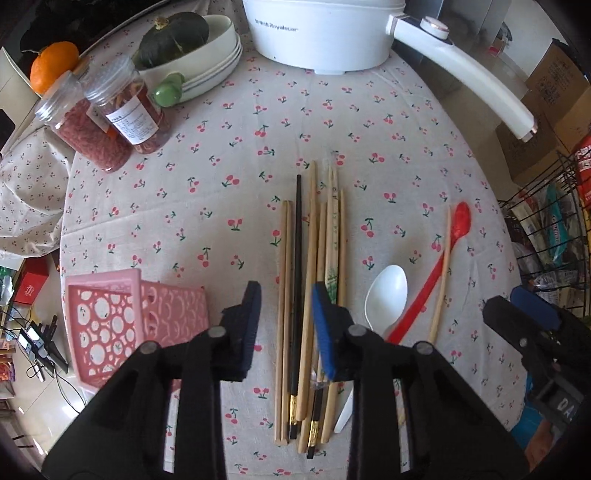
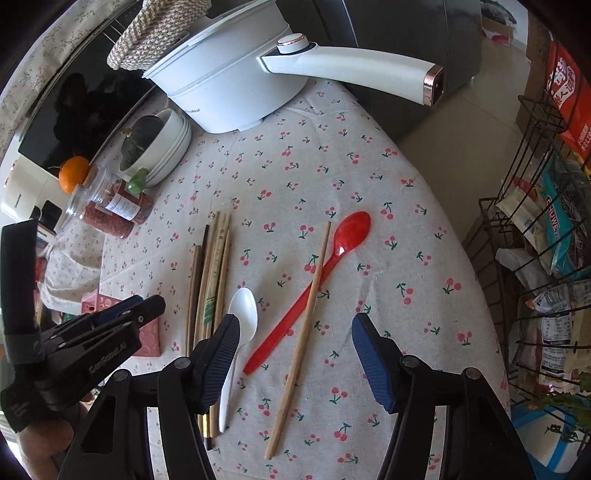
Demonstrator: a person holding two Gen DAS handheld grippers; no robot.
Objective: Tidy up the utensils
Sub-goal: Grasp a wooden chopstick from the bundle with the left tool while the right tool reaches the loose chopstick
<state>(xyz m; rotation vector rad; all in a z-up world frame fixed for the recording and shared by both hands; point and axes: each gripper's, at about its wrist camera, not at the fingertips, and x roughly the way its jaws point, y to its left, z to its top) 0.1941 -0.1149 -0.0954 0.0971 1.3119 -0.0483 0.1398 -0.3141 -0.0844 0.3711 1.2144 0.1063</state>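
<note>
Left wrist view: bundle of chopsticks (image 1: 310, 295) lying in the centre of the frame on the cherry-print tablecloth (image 1: 221, 166), long axis running bottom to top, gold-banded butt ends at the lower edge, tips toward the white pot (image 1: 321, 33) at the top. Left gripper (image 1: 286, 325) poised directly over the bundle, jaws narrowed, the left part of the bundle (two pale sticks and the black one) showing in the gap between the pads and the rest hidden behind or beyond the blue pad; no clear pressing contact visible, so probably not gripped yet. Closing line crosswise to the sticks, which suits a pinch across them. Pink basket (image 1: 110, 325) tipped on its side at lower left, just beside the black finger, likely the destination.

Right wrist view: right gripper (image 2: 295, 354) half open, nothing between the pads. Single chopstick (image 2: 303, 332) slanting from lower centre up to centre, crossing over the handle of the red spoon (image 2: 314, 288), whose bowl sits right of centre. Both inside the jaw span. White spoon (image 2: 240, 332) just left, its handle passing beside the left pad.

Left hand nearer the bundle, right hand nearer the spoons and the stray stick; a sensible split, judging from the layout.
</note>
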